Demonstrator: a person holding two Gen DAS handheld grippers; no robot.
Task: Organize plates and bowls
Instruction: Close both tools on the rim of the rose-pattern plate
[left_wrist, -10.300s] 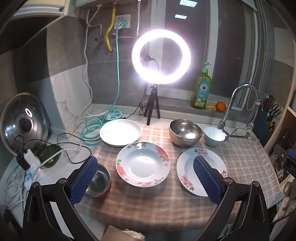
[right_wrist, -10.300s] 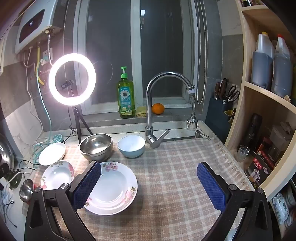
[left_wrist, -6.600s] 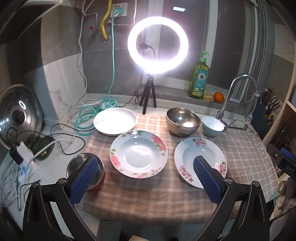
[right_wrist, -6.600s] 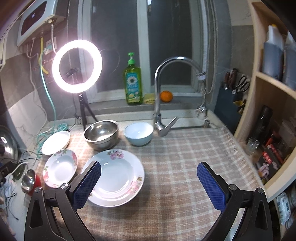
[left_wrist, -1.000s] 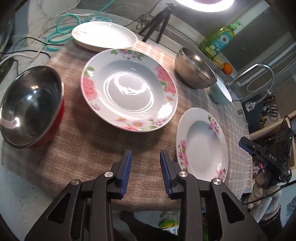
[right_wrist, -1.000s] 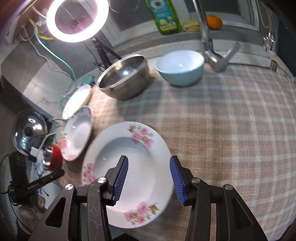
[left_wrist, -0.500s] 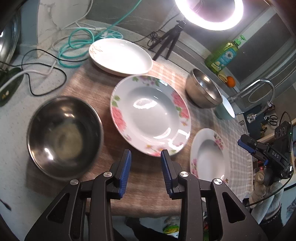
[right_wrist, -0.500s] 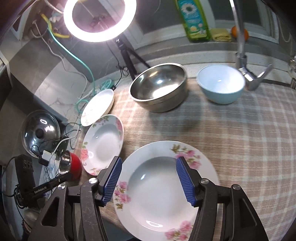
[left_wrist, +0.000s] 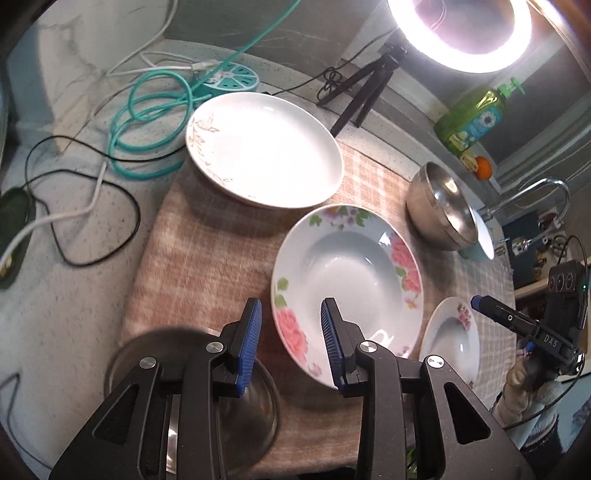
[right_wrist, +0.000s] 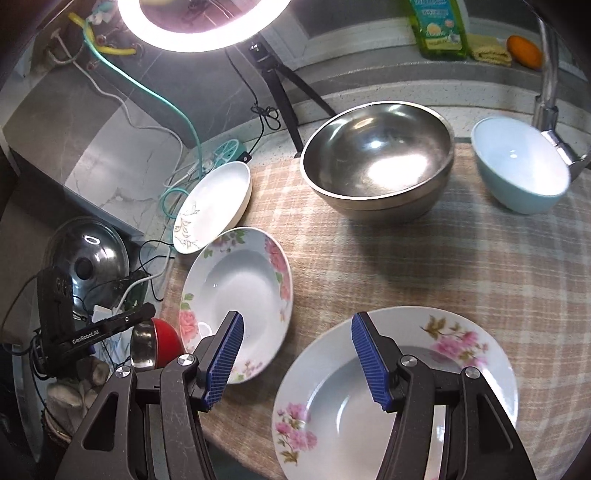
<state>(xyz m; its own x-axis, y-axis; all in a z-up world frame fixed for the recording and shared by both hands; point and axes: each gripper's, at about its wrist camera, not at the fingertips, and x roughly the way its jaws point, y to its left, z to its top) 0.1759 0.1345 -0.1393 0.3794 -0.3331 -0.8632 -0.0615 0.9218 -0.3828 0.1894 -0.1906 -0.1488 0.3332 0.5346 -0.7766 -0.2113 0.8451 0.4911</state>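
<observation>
My left gripper (left_wrist: 291, 343) is open and empty, low over the near rim of the large floral plate (left_wrist: 347, 273), with the small red-sided steel bowl (left_wrist: 207, 376) right under its left arm. My right gripper (right_wrist: 297, 360) is open and empty above the left rim of the second floral plate (right_wrist: 436, 373). A plain white plate (left_wrist: 262, 151) sits at the back left. A big steel bowl (right_wrist: 376, 155) and a light blue bowl (right_wrist: 521, 166) stand at the back. The large floral plate (right_wrist: 236, 291) and the red bowl (right_wrist: 159, 343) also show in the right wrist view.
A checked cloth (right_wrist: 424, 266) covers the counter. A ring light on a tripod (left_wrist: 365, 88), a teal hose and cables (left_wrist: 147, 110), a pot lid (right_wrist: 88, 254), a soap bottle (left_wrist: 472, 118), an orange (right_wrist: 524, 51) and a tap (right_wrist: 550, 92) line the back and left.
My left gripper moved forward and left, so the red bowl now lies under it. My right gripper swung left and opened wider over the second floral plate's left rim.
</observation>
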